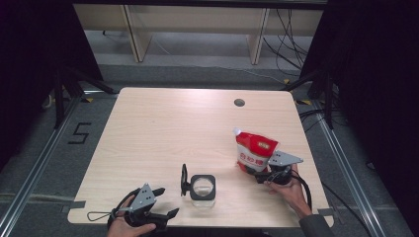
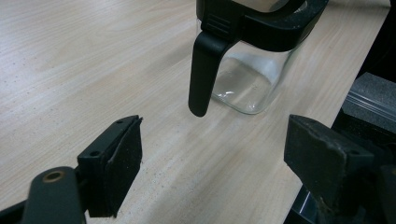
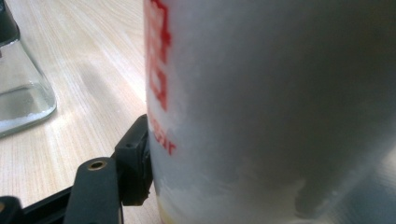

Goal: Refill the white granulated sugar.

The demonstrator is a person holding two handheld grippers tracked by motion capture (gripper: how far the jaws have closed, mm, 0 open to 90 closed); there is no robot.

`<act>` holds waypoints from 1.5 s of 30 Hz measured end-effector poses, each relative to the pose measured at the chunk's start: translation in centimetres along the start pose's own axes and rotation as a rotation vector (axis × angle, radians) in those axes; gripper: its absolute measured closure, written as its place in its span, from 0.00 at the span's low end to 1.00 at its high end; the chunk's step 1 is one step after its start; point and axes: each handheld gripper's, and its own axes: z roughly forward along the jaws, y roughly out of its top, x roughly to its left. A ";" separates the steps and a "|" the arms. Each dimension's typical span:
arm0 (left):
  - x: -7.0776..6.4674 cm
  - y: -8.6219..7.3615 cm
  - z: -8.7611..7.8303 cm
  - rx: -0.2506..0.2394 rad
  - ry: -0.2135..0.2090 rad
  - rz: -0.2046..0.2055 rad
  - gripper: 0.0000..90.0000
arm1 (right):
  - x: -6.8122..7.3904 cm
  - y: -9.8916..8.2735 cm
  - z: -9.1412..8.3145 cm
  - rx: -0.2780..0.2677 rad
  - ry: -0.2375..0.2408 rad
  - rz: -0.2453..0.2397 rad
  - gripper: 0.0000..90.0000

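We see a red and white pouch standing at the desk's right side, its red writing too blurry to read. The right gripper grasps it. A glass jar sits near the front edge. The left gripper hovers there, jaws released and empty.
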 end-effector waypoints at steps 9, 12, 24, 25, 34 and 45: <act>0.3 0.1 -0.2 -0.002 -0.002 0.018 0.21 | 1.2 0.2 -0.5 0.006 -0.058 -0.047 0.41; 0.4 0.1 -0.3 0.000 -0.003 0.021 0.21 | 1.2 0.5 -1.1 -0.022 -0.066 -0.075 0.41; 0.7 0.1 -0.3 0.013 0.011 0.024 0.21 | 4.1 2.5 -4.6 -0.004 -0.089 -0.241 0.41; 0.5 0.0 -0.2 -0.009 0.004 0.000 0.20 | 4.5 2.6 -4.9 -0.003 -0.083 -0.259 0.41; 0.6 0.0 -0.3 0.002 0.011 -0.010 0.20 | 7.4 2.6 -6.6 0.072 -0.102 -0.384 0.41; 0.7 0.0 -0.3 0.007 0.011 0.008 0.20 | 9.4 2.5 -7.3 0.194 -0.196 -0.619 0.42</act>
